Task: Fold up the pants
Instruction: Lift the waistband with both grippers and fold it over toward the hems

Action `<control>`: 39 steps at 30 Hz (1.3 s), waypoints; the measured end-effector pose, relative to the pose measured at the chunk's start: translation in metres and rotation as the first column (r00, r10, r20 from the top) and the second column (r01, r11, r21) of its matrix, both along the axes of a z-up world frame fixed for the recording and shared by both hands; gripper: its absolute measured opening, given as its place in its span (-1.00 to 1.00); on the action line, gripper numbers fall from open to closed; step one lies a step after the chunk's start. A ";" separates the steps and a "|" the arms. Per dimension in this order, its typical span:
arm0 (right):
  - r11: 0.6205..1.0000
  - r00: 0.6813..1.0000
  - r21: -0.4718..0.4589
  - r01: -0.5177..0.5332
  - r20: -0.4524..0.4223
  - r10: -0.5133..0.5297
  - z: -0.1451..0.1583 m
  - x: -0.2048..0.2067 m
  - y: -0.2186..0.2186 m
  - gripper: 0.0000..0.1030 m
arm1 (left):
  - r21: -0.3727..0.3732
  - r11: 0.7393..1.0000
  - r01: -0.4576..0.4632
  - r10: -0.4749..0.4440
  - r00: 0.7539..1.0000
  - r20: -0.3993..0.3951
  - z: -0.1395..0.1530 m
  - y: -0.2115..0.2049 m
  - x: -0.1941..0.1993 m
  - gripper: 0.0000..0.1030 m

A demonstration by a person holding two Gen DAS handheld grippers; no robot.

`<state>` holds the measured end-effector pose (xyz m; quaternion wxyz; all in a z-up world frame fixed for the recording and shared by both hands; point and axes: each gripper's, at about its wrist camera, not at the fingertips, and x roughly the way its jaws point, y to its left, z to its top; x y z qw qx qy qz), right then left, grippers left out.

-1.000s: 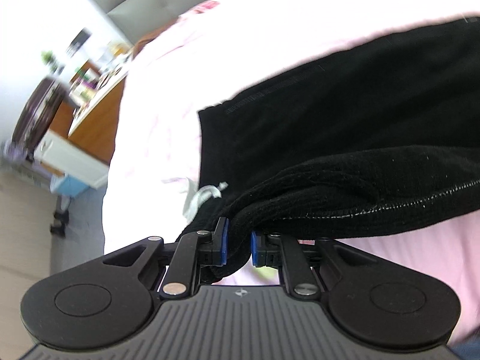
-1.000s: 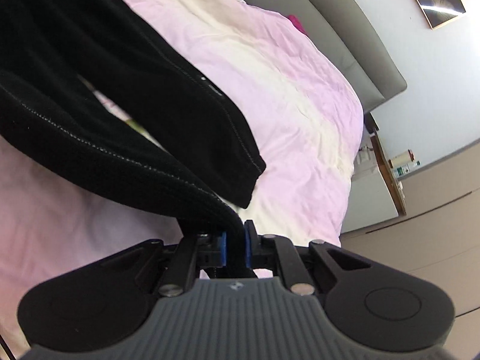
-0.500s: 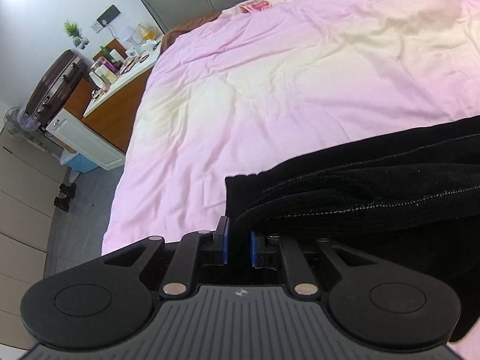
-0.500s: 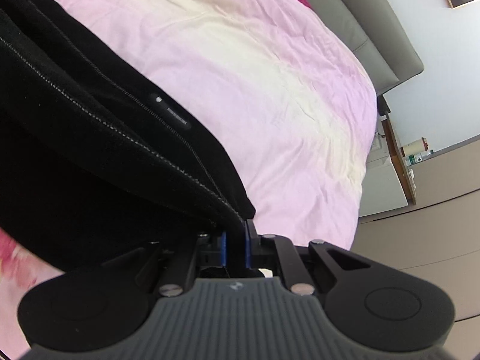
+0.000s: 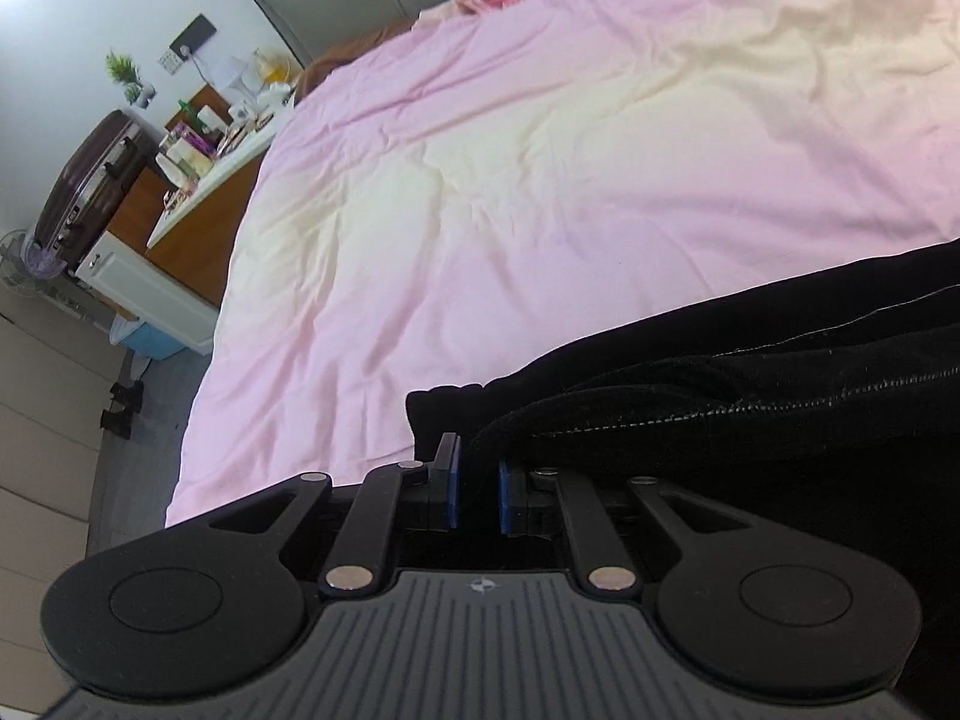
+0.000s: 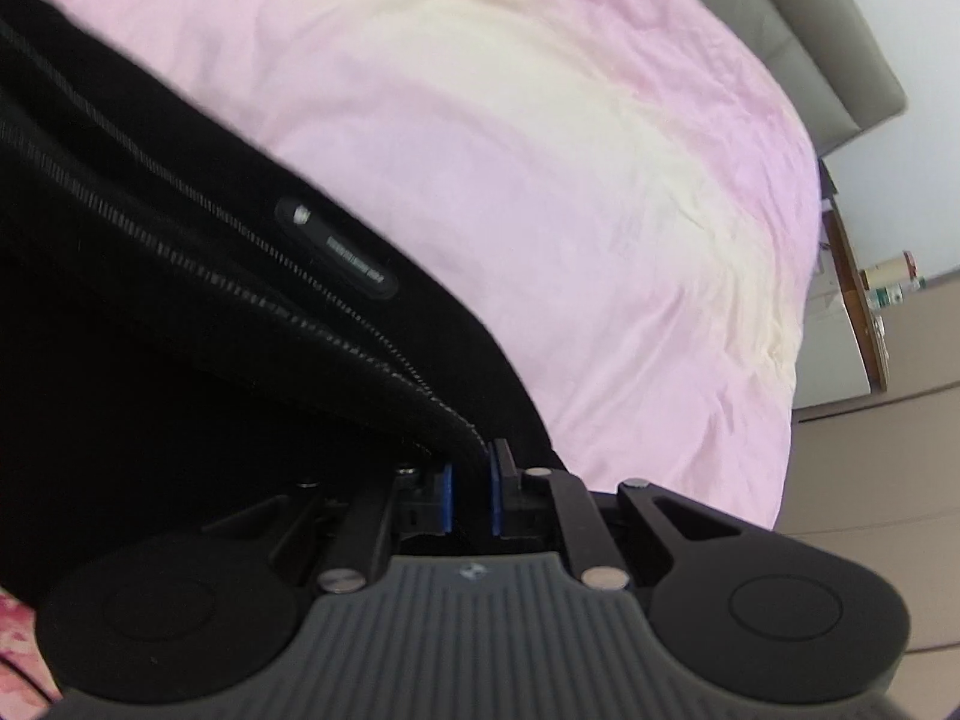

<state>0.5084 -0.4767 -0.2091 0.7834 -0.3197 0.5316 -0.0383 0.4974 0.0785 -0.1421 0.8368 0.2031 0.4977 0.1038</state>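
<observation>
- While my left gripper [image 5: 477,489] sits at the bottom centre of its frame, its blue pads [image 5: 451,492] stand a narrow gap apart with a black fold of the pants [image 5: 750,396] running down between them; I am pinching that fold.
- From that pinch the pants spread to the right and fill the lower right of the left frame, lying on the bed [image 5: 540,180].
- One squared black corner of the cloth pokes out just left of the left pad, against the pink sheet.
- Pale stitching runs along a seam in the right half of the left frame, just above the bunched layer I hold.
- At the bottom centre of the right frame, my right gripper [image 6: 470,495] has its pads [image 6: 495,495] close together, with a stitched edge of the pants [image 6: 180,312] curving down into the gap; it is pinching that edge.
- From this grip the pants fan out up and to the left, filling the left half of the right frame, partly blurred.
- On the cloth in the centre left of the right frame sits a dark oblong label [image 6: 336,252], above the gripper; its lettering is too small to read.
- Pink and cream sheet covers the upper part of both frames.
- Beside the bed, at the upper left of the left frame, stand a cluttered nightstand [image 5: 198,180] and a dark suitcase [image 5: 90,180].
</observation>
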 end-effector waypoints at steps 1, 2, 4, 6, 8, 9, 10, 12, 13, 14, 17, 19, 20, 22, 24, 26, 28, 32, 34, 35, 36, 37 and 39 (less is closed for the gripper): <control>1.000 1.000 0.012 0.002 0.014 -0.002 0.008 -0.004 -0.002 -0.91 | -0.008 1.000 0.004 -0.004 1.000 -0.002 0.001 0.001 0.002 -0.74; 1.000 1.000 0.020 0.001 0.022 -0.001 0.014 -0.004 -0.003 -0.91 | -0.021 1.000 -0.004 0.004 1.000 -0.008 0.000 0.003 0.008 -0.74; 1.000 1.000 0.031 0.006 0.028 -0.007 0.015 0.007 -0.007 -0.91 | -0.052 0.998 -0.038 0.037 0.999 -0.018 -0.008 0.008 0.023 -0.74; 0.998 0.999 0.051 0.038 0.022 -0.040 0.003 0.025 -0.007 -0.91 | -0.072 0.995 -0.069 0.066 0.997 -0.044 -0.023 0.012 0.041 -0.74; 0.998 0.999 0.036 0.051 -0.017 -0.050 -0.019 0.044 -0.004 -0.90 | -0.072 0.994 -0.084 0.080 0.995 -0.063 -0.040 0.013 0.055 -0.73; 0.998 0.998 0.028 0.060 -0.031 -0.059 -0.030 0.052 -0.002 -0.90 | -0.072 0.993 -0.090 0.084 0.994 -0.074 -0.046 0.013 0.060 -0.73; 0.997 0.997 0.023 0.074 -0.032 -0.073 -0.038 0.059 0.000 -0.89 | -0.080 0.992 -0.100 0.094 0.992 -0.081 -0.051 0.016 0.064 -0.72; 0.994 0.994 0.023 0.102 -0.029 -0.102 -0.049 0.068 0.001 -0.89 | -0.106 0.988 -0.109 0.100 0.991 -0.086 -0.057 0.021 0.070 -0.72; 0.994 0.994 0.024 0.111 -0.027 -0.110 -0.053 0.071 0.001 -0.89 | -0.122 0.985 -0.120 0.109 0.990 -0.089 -0.059 0.024 0.073 -0.72; 0.993 0.993 0.025 0.118 -0.025 -0.117 -0.056 0.074 0.000 -0.88 | -0.134 0.982 -0.133 0.121 0.988 -0.097 -0.061 0.026 0.077 -0.72; 0.984 0.985 0.050 0.169 -0.032 -0.168 -0.060 0.082 -0.001 -0.88 | -0.110 0.984 -0.141 0.129 0.986 -0.110 -0.069 0.021 0.081 -0.72; 0.986 0.986 0.031 0.167 -0.037 -0.166 -0.063 0.082 0.004 -0.88 | -0.100 0.986 -0.133 0.122 0.987 -0.109 -0.070 0.018 0.080 -0.70; 0.986 0.986 0.027 0.166 -0.036 -0.165 -0.063 0.083 0.004 -0.87 | -0.106 0.986 -0.132 0.120 0.987 -0.109 -0.067 0.020 0.079 -0.67; 0.983 0.984 0.046 0.176 -0.026 -0.175 -0.055 0.079 0.002 -0.83 | -0.132 0.984 -0.122 0.109 0.989 -0.104 -0.059 0.024 0.075 -0.60; 0.984 0.985 0.056 0.170 -0.012 -0.170 -0.043 0.072 -0.001 -0.60 | -0.171 0.979 -0.111 0.095 0.991 -0.099 -0.048 0.029 0.070 -0.56; 0.980 0.983 0.080 0.180 0.028 -0.183 -0.025 0.061 -0.005 0.11 | -0.199 0.975 -0.095 0.081 0.994 -0.078 -0.037 0.031 0.065 -0.52; 0.971 0.977 0.136 0.197 0.061 -0.207 -0.008 0.049 -0.011 0.33 | -0.230 0.968 -0.101 0.089 0.994 -0.060 -0.027 0.031 0.062 -0.47; 0.927 0.942 0.248 0.282 0.114 -0.317 0.020 0.025 -0.030 0.33 | -0.287 0.946 -0.153 0.145 0.988 -0.047 -0.013 0.033 0.060 -0.46; 0.908 0.925 0.275 0.316 0.121 -0.359 0.029 0.015 -0.039 0.33 | -0.280 0.948 -0.154 0.143 0.988 -0.061 -0.011 0.032 0.059 -0.46; 0.902 0.920 0.279 0.329 0.120 -0.373 0.032 0.010 -0.044 0.33 | -0.267 0.952 -0.151 0.138 0.988 -0.067 -0.010 0.031 0.058 -0.46; 0.898 0.915 0.274 0.343 0.118 -0.385 0.035 0.004 -0.048 0.33 | -0.224 0.965 -0.136 0.121 0.990 -0.079 -0.009 0.026 0.057 -0.40; 0.894 0.910 0.271 0.358 0.112 -0.399 0.036 -0.002 -0.050 0.33 | -0.133 0.987 -0.090 0.079 0.993 -0.089 -0.010 0.015 0.055 -0.26; 0.879 0.901 0.288 0.380 0.097 -0.422 0.039 -0.014 -0.059 0.31 | 0.051 0.999 -0.004 0.007 0.997 -0.074 -0.010 -0.005 0.050 0.04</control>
